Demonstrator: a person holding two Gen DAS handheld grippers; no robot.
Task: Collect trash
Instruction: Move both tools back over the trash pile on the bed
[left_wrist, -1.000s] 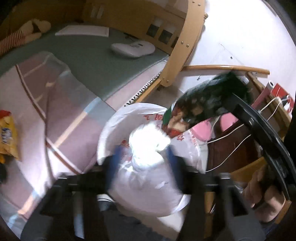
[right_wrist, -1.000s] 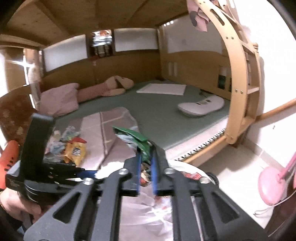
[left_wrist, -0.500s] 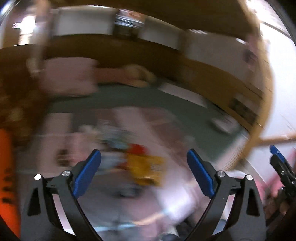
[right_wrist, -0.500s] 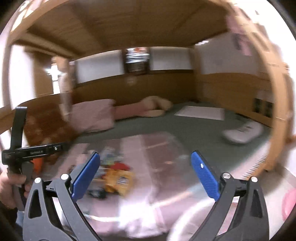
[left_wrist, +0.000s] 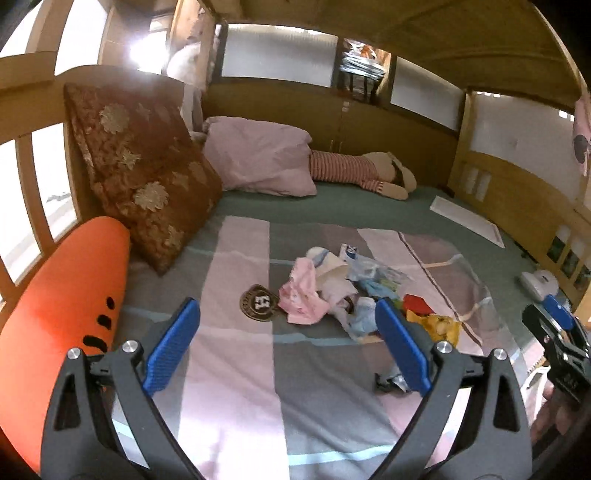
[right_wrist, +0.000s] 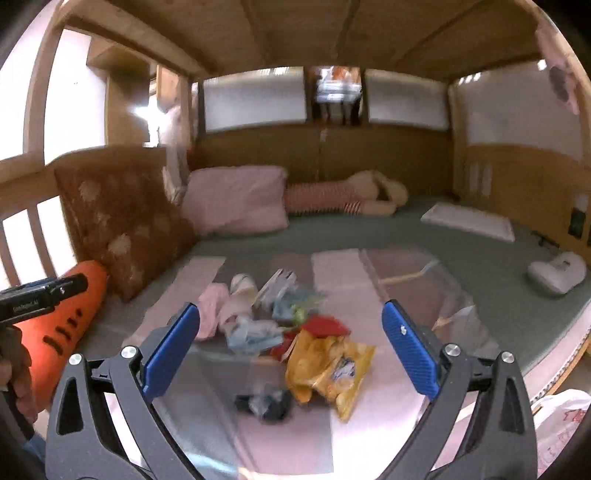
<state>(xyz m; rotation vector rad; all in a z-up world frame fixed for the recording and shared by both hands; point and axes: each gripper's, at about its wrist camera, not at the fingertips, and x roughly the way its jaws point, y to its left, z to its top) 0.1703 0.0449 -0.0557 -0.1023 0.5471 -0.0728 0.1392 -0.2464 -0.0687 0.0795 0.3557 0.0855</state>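
Striped bedding (right_wrist: 347, 269) fills the frame's middle, the litter pile (left_wrist: 354, 291) heaped just above my left gripper (left_wrist: 288, 347), jaws spread and empty. Right of centre, the yellow snack bag (right_wrist: 328, 369) lies between my right gripper's (right_wrist: 291, 350) spread, empty jaws, long axis slanting to lower right, nearest that hand.

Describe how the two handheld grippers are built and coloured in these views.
Both match: the left gripper and the right gripper have black plastic fingers with triangular cut-outs, silver bolts and ribbed blue pads. The left gripper's black body carries small white lettering, too blurred to read.
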